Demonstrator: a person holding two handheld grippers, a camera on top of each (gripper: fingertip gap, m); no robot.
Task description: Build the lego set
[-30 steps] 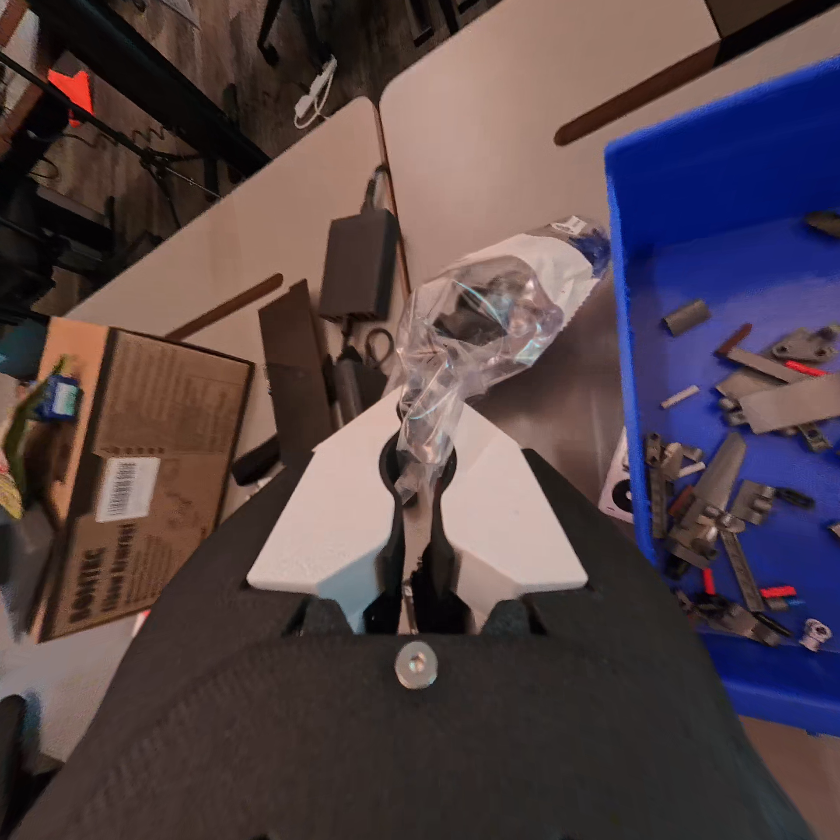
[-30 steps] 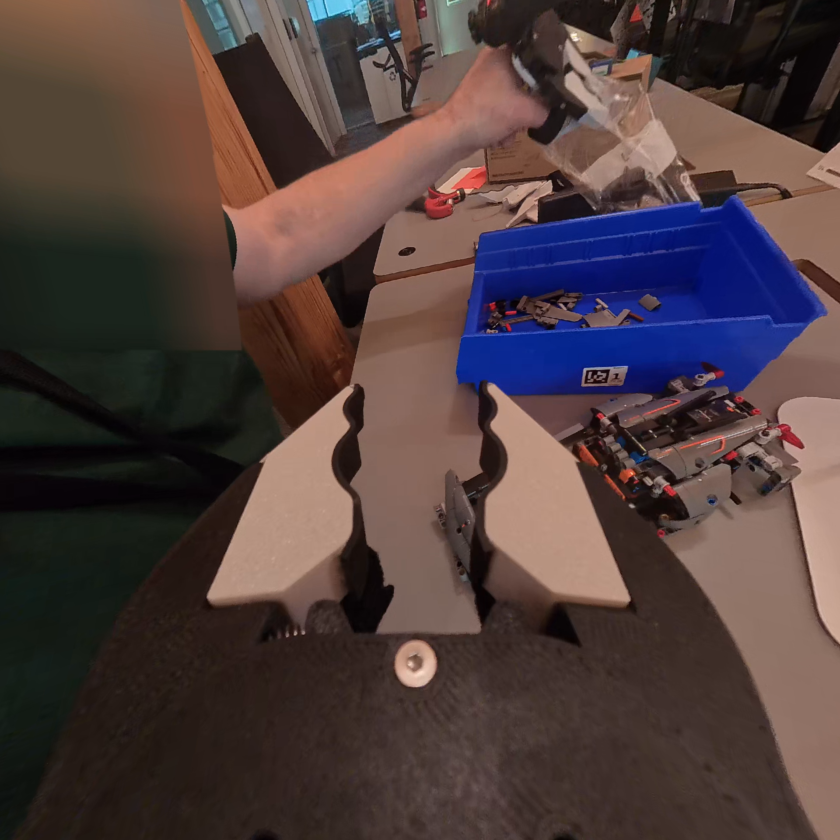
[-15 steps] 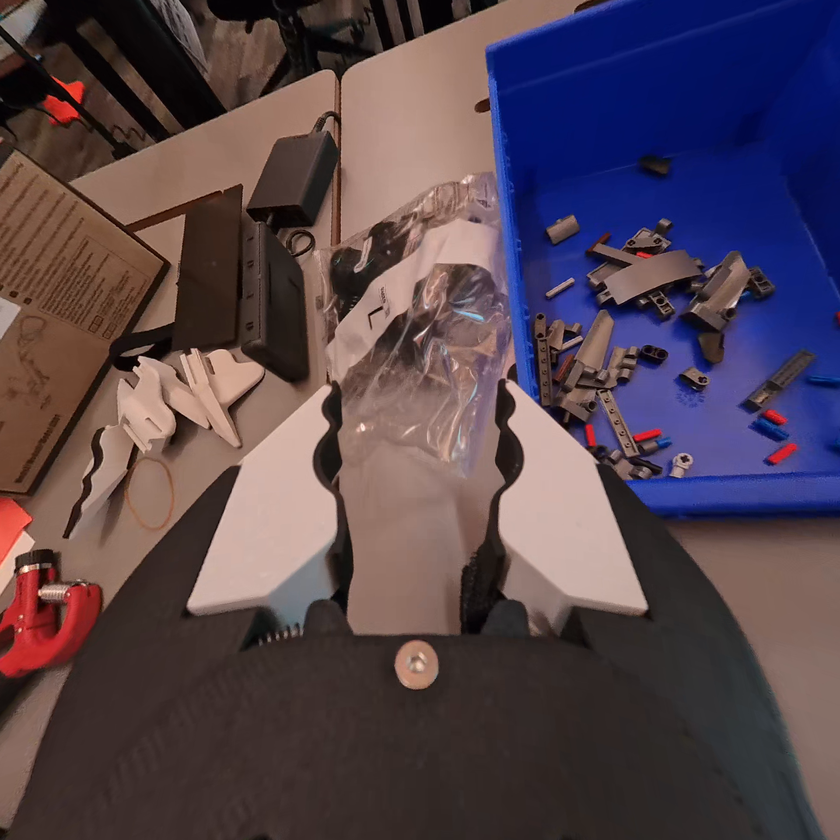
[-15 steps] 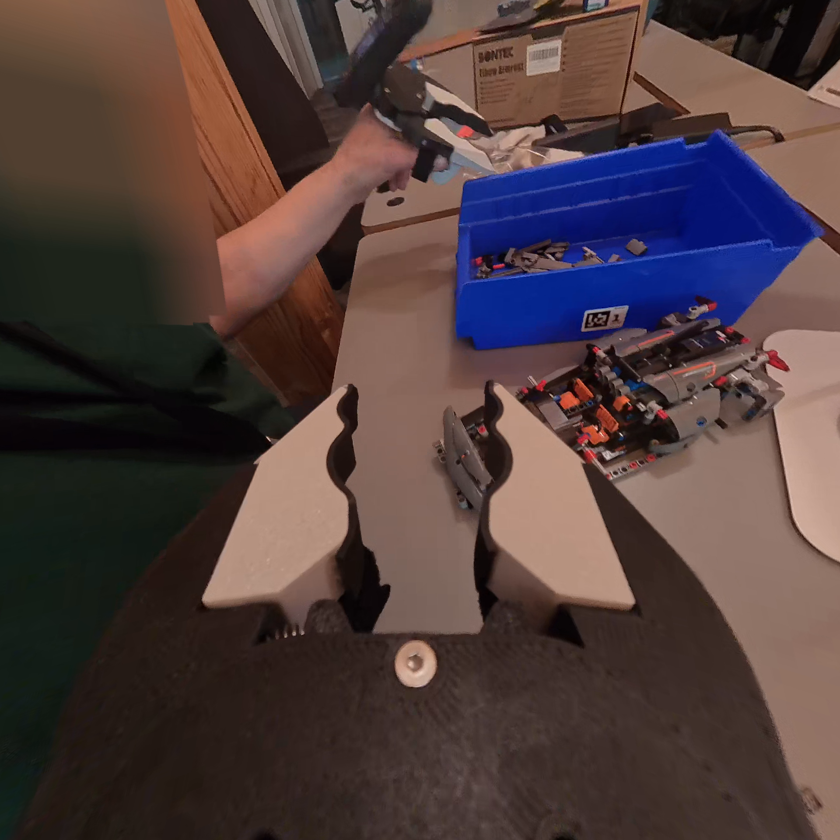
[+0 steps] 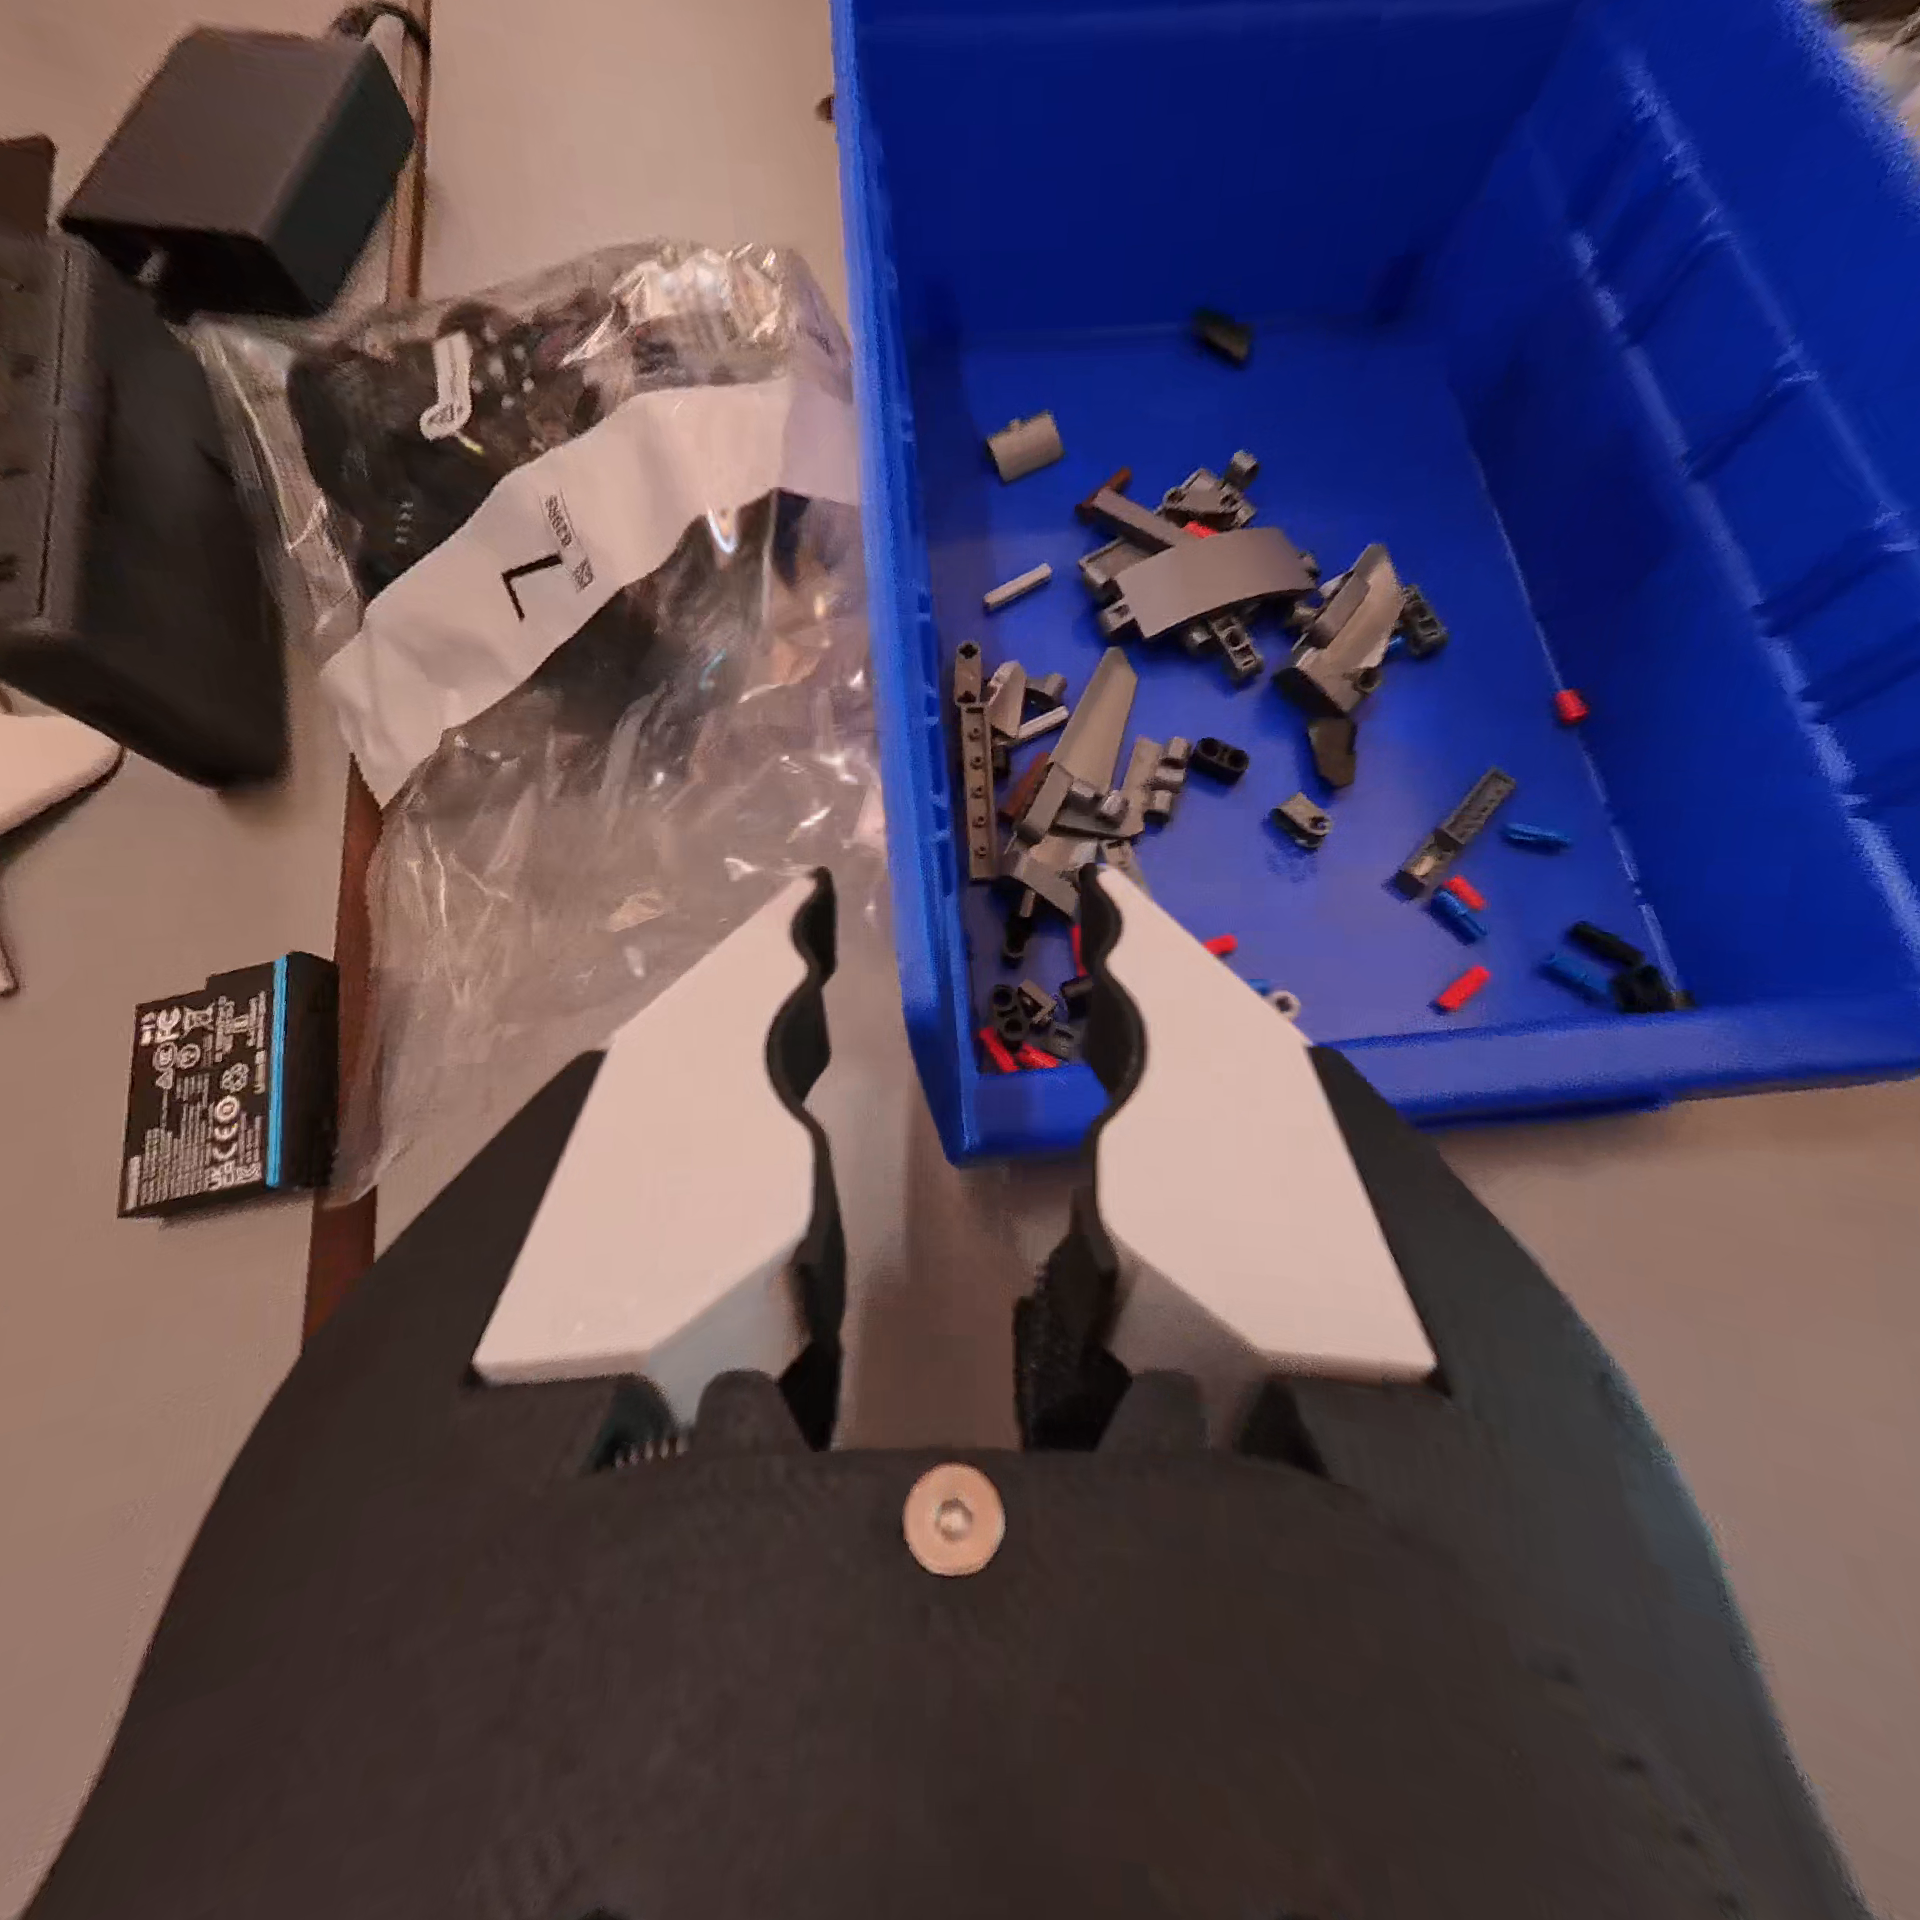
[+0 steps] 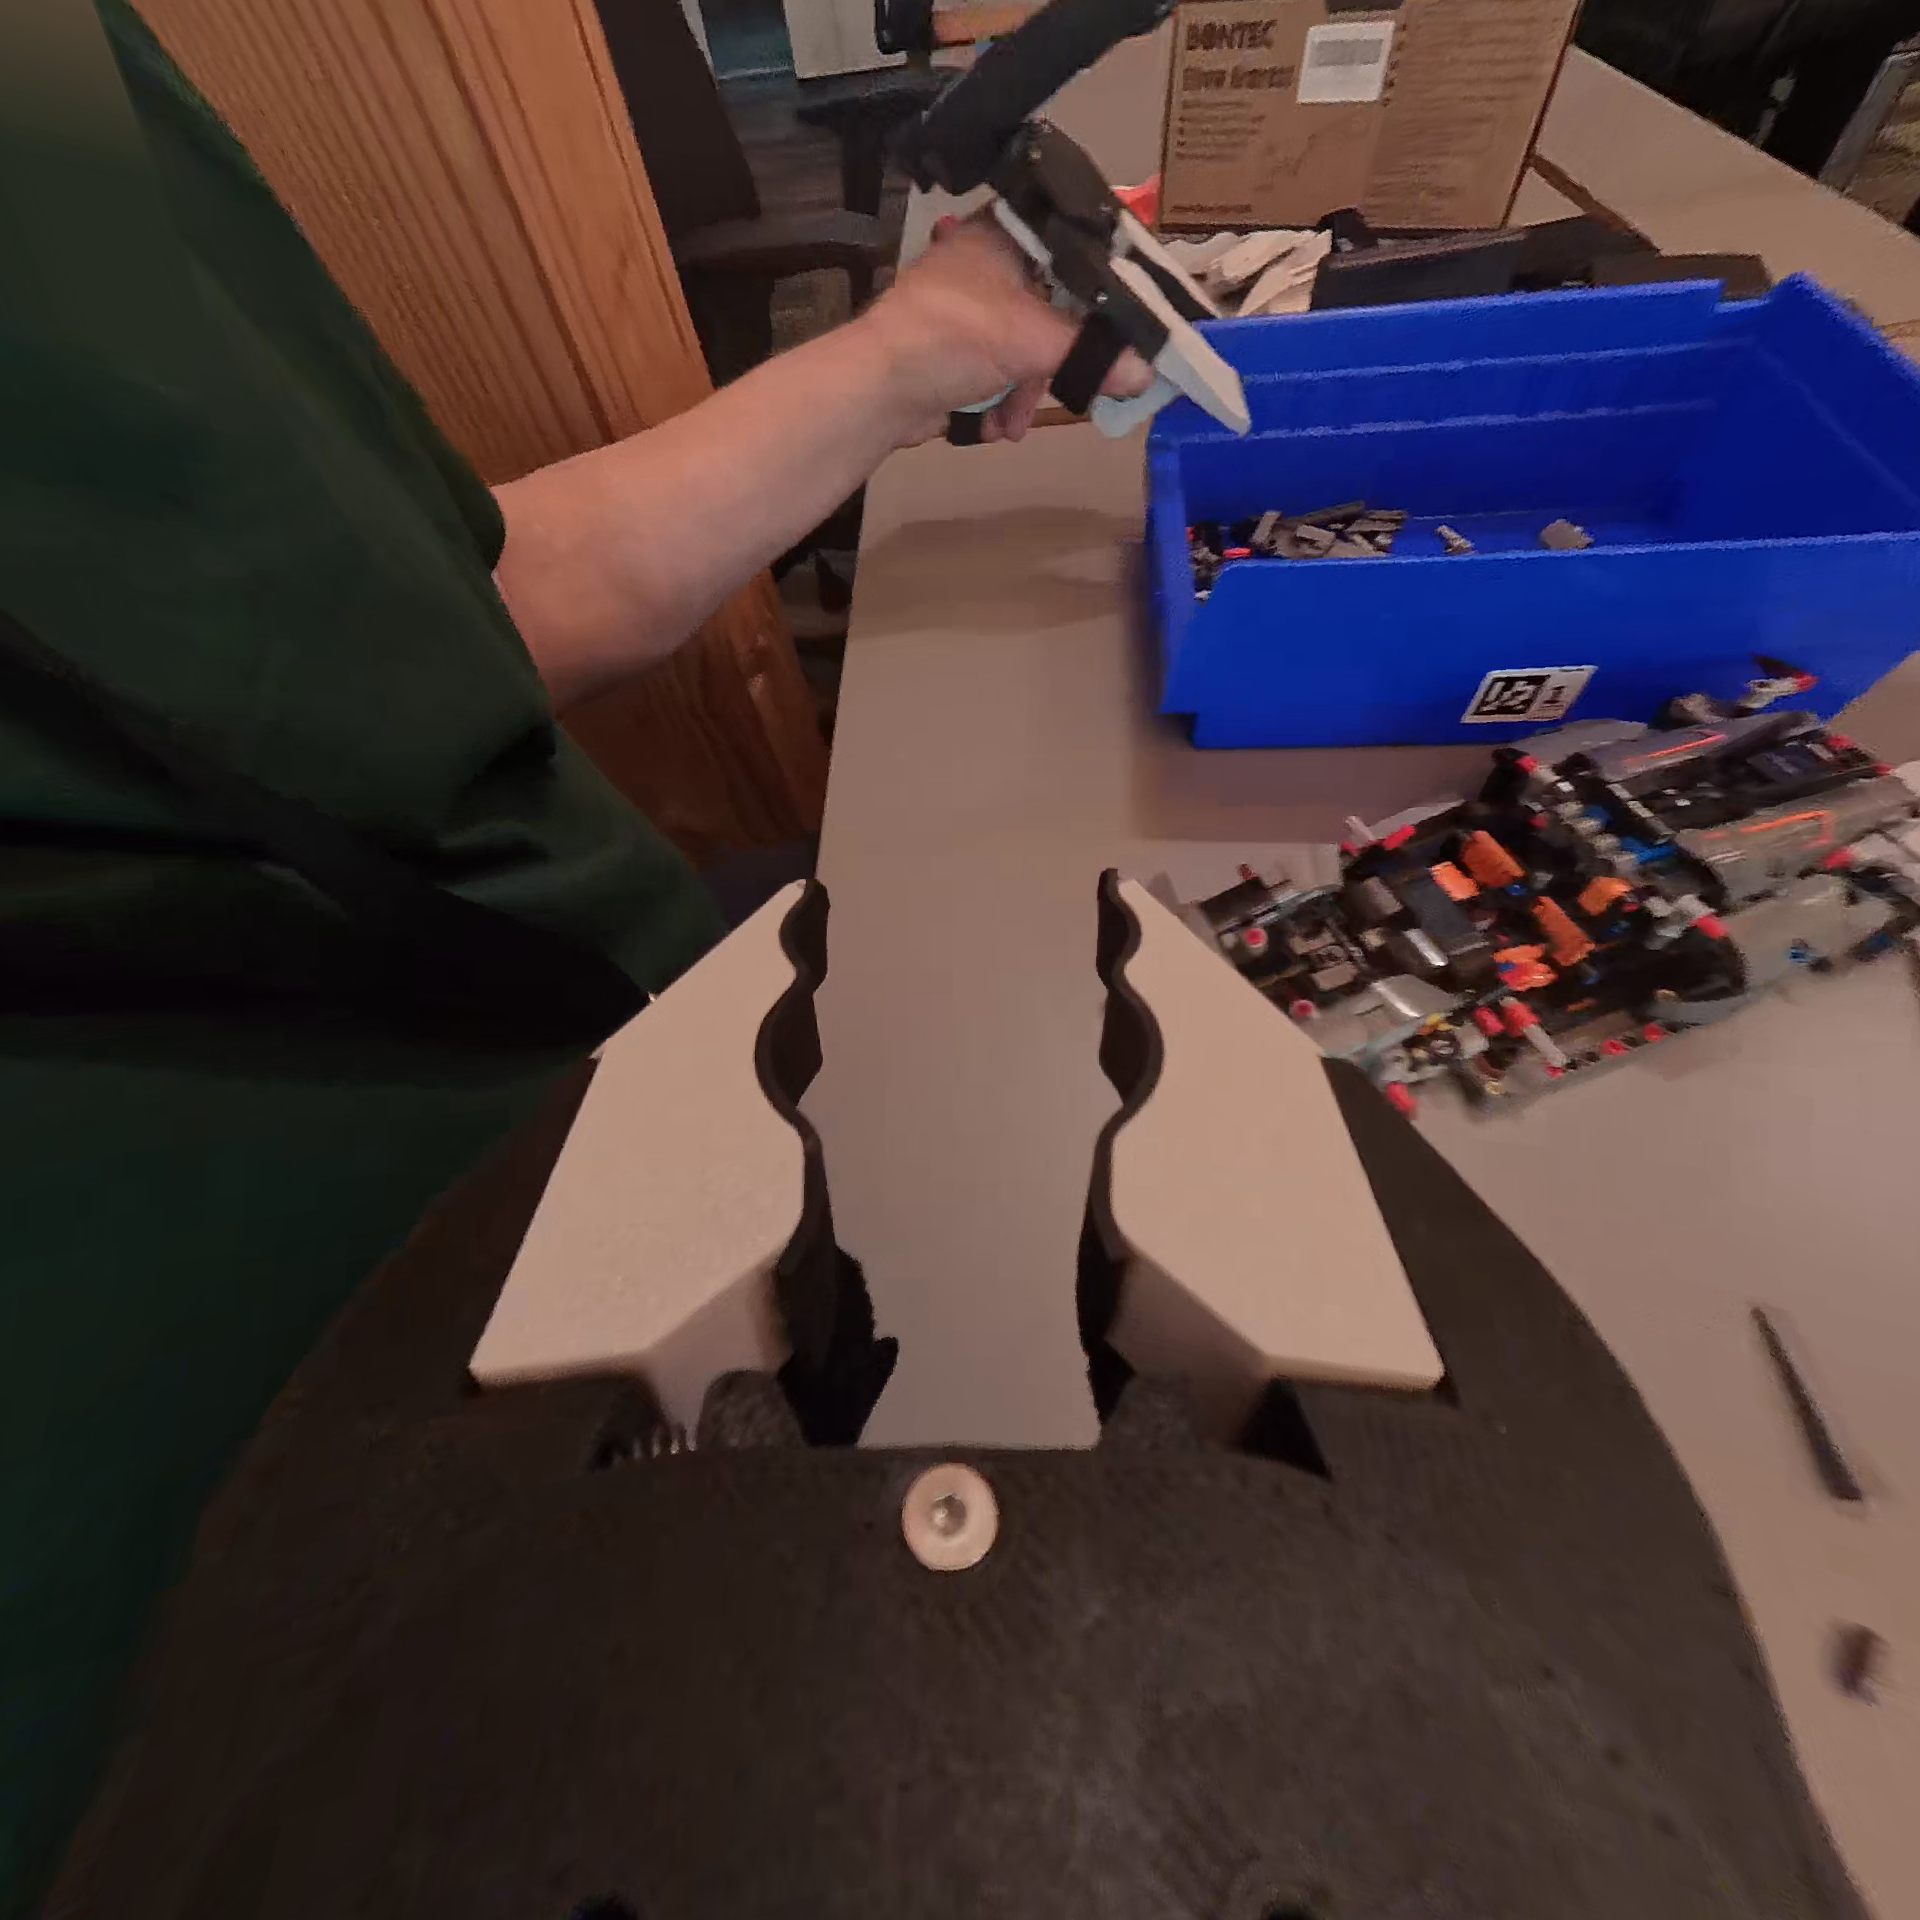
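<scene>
**Grey bench, blue bin, both claws empty**

Grey bench [image 6: 997, 790] carries everything, with a wooden panel rising at its left edge. Largest on it is the blue plastic bin [image 5: 1143, 208], whose floor holds scattered grey, black, red and blue lego pieces [image 5: 1195, 665]. Just in front of the bin lies the partly built grey, black and orange lego vehicle [image 6: 1579, 914], flat on the bench, its long axis running left to right along the bin's front wall; which end is its nose cannot be told. A crumpled clear plastic bag [image 5: 582, 644] with a white paper strip and dark parts inside rests against the bin's left wall, and a small black battery block [image 5: 223, 1081] lies beside the bag.

The left claw [image 5: 951, 894] hangs over the bin's near left corner, its white fingers spread wide, holding nothing. The right claw [image 6: 961, 894] hovers over bare bench, left of the vehicle, equally wide apart and empty.
</scene>
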